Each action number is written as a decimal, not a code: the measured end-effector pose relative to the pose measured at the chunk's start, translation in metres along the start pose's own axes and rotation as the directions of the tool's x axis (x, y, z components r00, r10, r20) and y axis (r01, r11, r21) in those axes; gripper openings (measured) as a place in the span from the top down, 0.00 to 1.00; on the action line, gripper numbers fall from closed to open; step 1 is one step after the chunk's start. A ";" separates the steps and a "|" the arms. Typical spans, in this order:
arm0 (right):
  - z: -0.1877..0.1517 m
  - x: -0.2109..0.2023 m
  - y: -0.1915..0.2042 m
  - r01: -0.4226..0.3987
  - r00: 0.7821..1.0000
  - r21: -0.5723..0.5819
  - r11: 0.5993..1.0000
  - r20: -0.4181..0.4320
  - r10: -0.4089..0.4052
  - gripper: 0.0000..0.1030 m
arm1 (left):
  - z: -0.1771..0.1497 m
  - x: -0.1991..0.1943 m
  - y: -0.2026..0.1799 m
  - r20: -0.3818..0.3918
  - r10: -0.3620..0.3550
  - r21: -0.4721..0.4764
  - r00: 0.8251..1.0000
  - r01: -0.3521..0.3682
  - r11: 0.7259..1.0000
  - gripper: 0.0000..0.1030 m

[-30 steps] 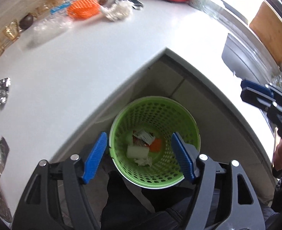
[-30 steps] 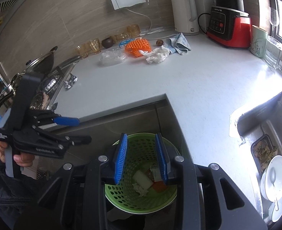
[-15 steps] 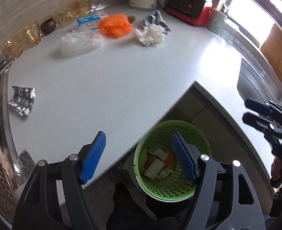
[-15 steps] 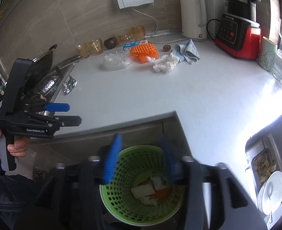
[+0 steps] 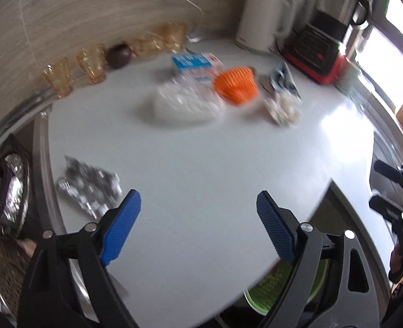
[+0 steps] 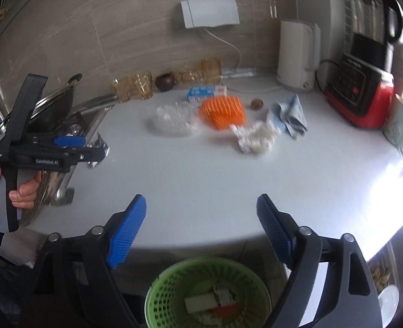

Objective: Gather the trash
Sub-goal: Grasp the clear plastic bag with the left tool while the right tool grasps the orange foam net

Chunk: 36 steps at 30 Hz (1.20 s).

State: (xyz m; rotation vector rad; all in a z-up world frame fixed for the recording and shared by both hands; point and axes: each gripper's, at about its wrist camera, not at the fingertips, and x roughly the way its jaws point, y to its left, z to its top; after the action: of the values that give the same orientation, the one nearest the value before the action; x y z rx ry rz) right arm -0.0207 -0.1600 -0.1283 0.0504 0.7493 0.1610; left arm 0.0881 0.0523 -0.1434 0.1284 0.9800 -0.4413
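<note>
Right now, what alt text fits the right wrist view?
Open right gripper, nothing between its jaws, above a green basket holding scraps. Beyond, a white counter carries an orange net, clear plastic and crumpled tissue.

1. The left wrist view looks forward and steeply down along the left hand-held gripper, from close above the white surface, toward the back wall.
2. The right wrist view looks along the right hand-held gripper from just off the surface's front edge, less steeply, with the green basket below.
3. Both share the surface, the orange net, the white kettle and the red blender.
4. Each view catches the other hand-held gripper at its edge: the right at right, the left at left.
</note>
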 end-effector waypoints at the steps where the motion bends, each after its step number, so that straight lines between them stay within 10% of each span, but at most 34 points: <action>1: 0.006 0.004 0.003 0.004 1.000 -0.005 1.000 0.006 -0.004 0.14 | 0.009 0.003 0.006 0.010 0.002 0.001 1.000 -0.002 1.000 0.16; 17: 0.091 0.068 0.004 0.081 0.995 0.036 0.996 0.061 -0.083 0.02 | 0.110 0.121 0.022 -0.034 -0.098 0.024 0.995 0.099 0.995 0.12; 28: 0.114 0.106 -0.021 0.122 0.991 0.108 0.987 0.034 -0.126 0.02 | 0.128 0.192 0.011 -0.118 -0.027 0.056 0.993 0.034 0.998 0.13; 32: 0.118 0.121 -0.025 0.114 0.993 0.126 0.985 0.022 -0.118 0.02 | 0.131 0.196 0.013 -0.114 -0.016 0.056 0.993 0.023 0.998 0.28; 36: 0.123 0.140 -0.026 0.102 0.995 0.131 0.986 0.006 -0.103 0.02 | 0.132 0.199 0.022 -0.132 -0.028 0.023 0.991 0.031 0.999 0.65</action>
State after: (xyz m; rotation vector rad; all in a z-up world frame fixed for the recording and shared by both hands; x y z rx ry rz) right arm 0.1676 -0.1617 -0.1351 0.1371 0.7472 0.0134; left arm 0.2943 -0.0279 -0.2361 0.1671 1.1071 -0.4764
